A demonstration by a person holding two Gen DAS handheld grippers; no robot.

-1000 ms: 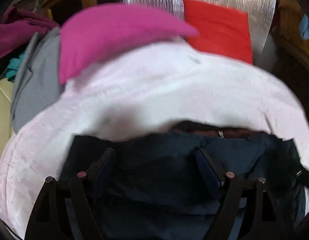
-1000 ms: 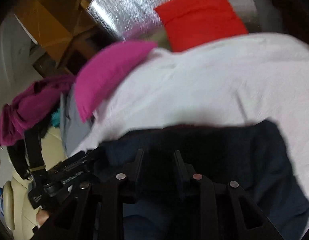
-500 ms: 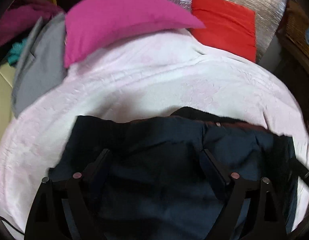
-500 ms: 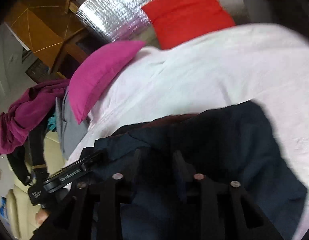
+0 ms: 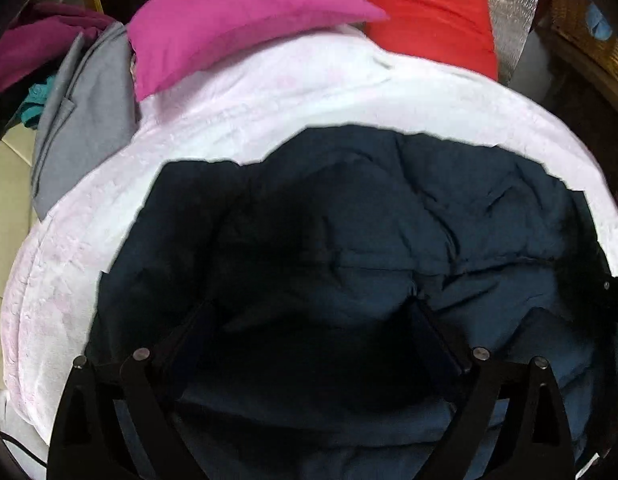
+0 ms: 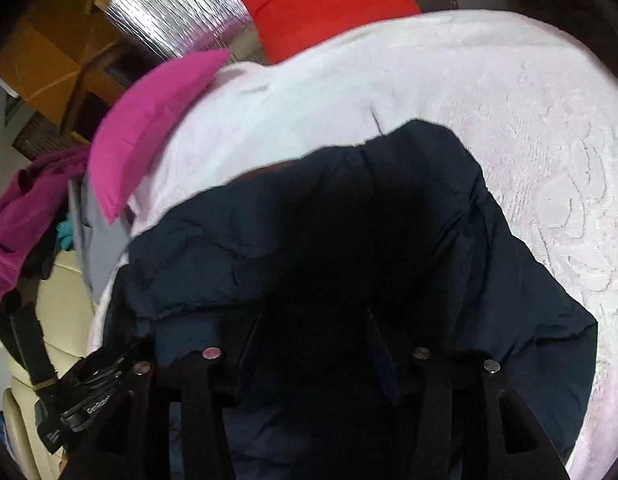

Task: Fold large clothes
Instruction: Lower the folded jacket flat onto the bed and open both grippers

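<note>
1. White bedspread (image 5: pixel 269 104), pillows far; the navy garment (image 5: pixel 389 220) lies folded near.
2. Left gripper (image 5: pixel 309 320) opening wide, right gripper (image 6: pixel 313 328) opening, neither gripping cloth.
3. Risk: a pad could snag the fold on lifting away.

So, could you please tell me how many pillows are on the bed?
2. A magenta pillow lies at the far left of the pale bedspread; a red pillow leans against the silver panel behind. Others may be hidden out of frame.
</note>
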